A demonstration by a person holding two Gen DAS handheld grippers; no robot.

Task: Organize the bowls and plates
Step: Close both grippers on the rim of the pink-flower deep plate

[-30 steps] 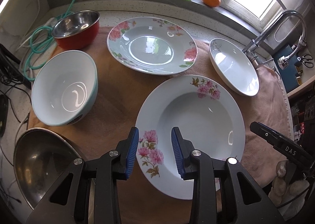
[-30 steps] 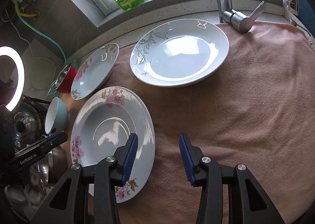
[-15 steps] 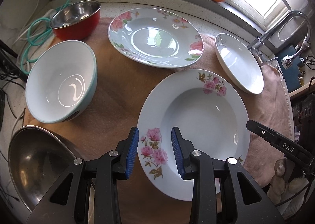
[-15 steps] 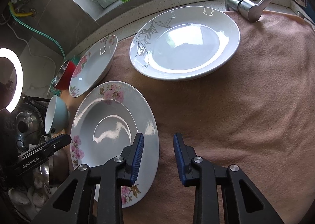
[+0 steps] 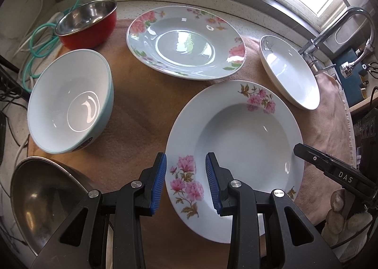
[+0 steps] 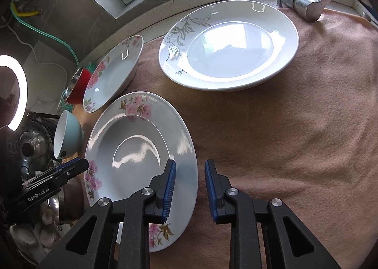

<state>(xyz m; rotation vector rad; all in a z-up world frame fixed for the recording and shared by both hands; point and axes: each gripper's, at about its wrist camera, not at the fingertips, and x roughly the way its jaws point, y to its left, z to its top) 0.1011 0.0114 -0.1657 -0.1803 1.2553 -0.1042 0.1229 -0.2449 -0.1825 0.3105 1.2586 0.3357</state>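
The pink-flower plate [image 5: 236,148] lies flat, face up, on the cloth-covered surface [image 6: 295,127], its rim straddled on opposite sides by both claws. The left claw [image 5: 186,181] is spread, one finger outside the near-left rim, one over the plate; no pad presses it. The right claw [image 6: 190,188] straddles the right rim, jaws closing but not yet touching it. Right of that claw the cloth is bare and wide. Ahead of the left claw sit the floral plate [image 5: 186,42] and leaf plate [image 5: 289,72]; left of it the blue bowl [image 5: 70,101], red bowl [image 5: 88,24] and steel bowl [image 5: 45,200]. Being round, the plate has no long axis. Since a second ago the right claw's gap has narrowed markedly; the left claw's is unchanged.
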